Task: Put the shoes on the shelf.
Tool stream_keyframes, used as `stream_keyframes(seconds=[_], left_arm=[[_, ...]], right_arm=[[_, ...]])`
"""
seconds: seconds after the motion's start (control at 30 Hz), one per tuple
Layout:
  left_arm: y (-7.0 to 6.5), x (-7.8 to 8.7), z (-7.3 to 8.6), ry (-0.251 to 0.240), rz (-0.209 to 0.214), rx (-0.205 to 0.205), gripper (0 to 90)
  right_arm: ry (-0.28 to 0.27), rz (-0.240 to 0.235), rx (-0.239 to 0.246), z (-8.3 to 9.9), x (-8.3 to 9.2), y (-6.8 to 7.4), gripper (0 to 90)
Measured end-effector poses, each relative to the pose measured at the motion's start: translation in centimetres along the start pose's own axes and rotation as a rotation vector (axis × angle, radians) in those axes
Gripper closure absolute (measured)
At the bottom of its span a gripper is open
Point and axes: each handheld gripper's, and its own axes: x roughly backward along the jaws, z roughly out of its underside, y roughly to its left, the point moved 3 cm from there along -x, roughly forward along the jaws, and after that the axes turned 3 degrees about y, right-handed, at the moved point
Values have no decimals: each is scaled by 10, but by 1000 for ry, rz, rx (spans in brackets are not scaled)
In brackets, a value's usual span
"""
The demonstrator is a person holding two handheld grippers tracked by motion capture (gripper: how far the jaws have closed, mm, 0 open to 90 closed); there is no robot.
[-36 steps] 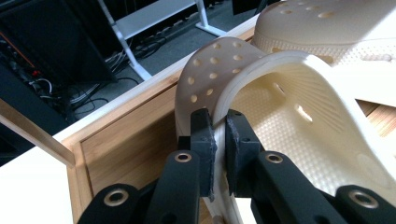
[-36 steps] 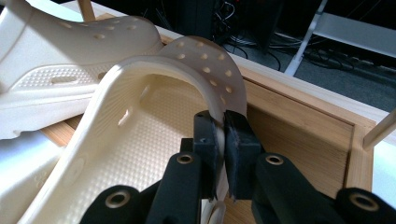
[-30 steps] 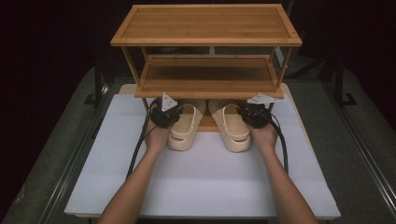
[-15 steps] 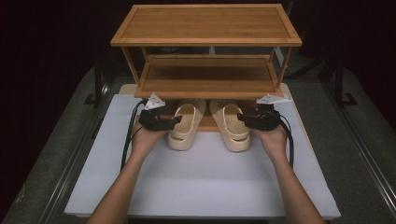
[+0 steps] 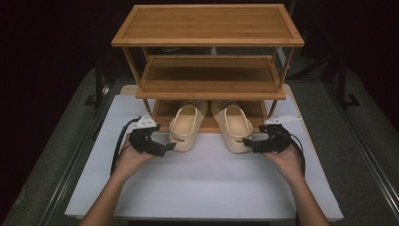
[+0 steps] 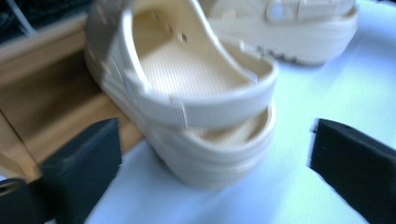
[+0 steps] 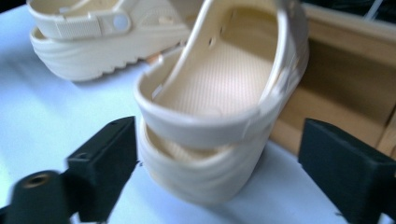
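At the desk's far edge, we hold each tool wide open, jaws just opened, behind its clog; heels point toward us.

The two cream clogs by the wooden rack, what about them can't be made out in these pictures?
- High view: the toes of the left clog and right clog are hidden under the rack's middle shelf.
- Left gripper view: the left clog is blurred, and the right clog's top is cut off by the upper edge.
- Right gripper view: the left clog's top is cut off by the upper edge.
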Motion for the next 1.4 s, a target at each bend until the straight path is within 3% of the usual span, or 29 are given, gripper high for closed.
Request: stream_keyframes(seconds=[0.2,0.57,0.97,1.4], left_arm=[[3,-21,12,38,-2,-7,0],[5,-50,14,35,5,-45,0],[4,-59,10,16,23,-36,0],[-5,-73,-3,33,34,-76,0]], right_arm=[[40,-24,3,12,-13,-2,27],[77,-70,39,17,-38,-2,27],[91,-76,55,13,-48,0,15],[92,-86,77,-2,-64,12,16]])
